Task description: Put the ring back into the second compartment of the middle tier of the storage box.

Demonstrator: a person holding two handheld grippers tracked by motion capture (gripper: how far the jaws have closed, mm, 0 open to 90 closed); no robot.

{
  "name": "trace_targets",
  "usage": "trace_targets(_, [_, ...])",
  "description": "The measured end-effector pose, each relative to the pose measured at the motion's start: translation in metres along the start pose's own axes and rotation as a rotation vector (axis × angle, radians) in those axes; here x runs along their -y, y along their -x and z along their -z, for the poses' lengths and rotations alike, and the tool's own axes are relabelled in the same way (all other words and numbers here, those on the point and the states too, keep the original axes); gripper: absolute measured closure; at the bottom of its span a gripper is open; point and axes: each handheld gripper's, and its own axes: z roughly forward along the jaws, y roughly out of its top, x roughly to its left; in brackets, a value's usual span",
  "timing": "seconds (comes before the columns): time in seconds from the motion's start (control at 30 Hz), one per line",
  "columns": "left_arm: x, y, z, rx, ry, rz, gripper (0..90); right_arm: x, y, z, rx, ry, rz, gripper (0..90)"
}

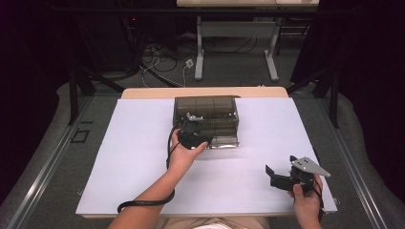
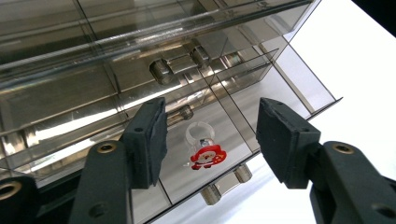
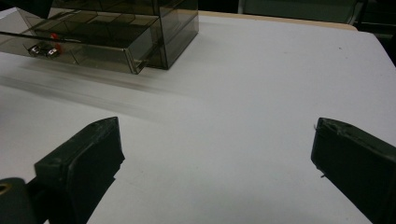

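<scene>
A smoked clear drawer box (image 1: 206, 119) stands at the back middle of the white table cover. Its lower drawer (image 2: 285, 88) is pulled out toward me. In one of its compartments lies a clear ring with a small red Santa figure (image 2: 204, 151). My left gripper (image 1: 193, 133) hovers right above that drawer. In the left gripper view its jaws (image 2: 212, 123) stand apart on either side of the ring without touching it. My right gripper (image 1: 279, 168) rests in the hand near the table's front right, open and holding nothing (image 3: 215, 140). The box (image 3: 140, 28) sits far off to its left.
The white sheet (image 1: 138, 157) covers most of the wooden table. The left gripper's black cable (image 1: 143, 202) loops near the front edge. Beyond the table stand desk legs (image 1: 199, 52) and loose floor cables (image 1: 162, 59).
</scene>
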Motion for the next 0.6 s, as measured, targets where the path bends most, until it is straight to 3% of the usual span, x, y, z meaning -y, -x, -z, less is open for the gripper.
trace_targets(0.27, [-0.005, -0.001, 0.015, 0.011, 0.019, -0.008, 33.1, 0.0, 0.0, -0.001, -0.004, 0.001, 0.007, 1.6])
trace_targets(0.33, [-0.005, -0.001, 0.019, 0.014, 0.024, -0.033, 31.7, 0.0, 0.0, 0.0, 0.0, -0.005, 0.006, 1.6])
trace_targets(0.6, [-0.004, -0.001, 0.032, 0.053, 0.035, -0.058, 27.1, 0.0, -0.001, 0.0, 0.002, -0.007, 0.009, 1.6])
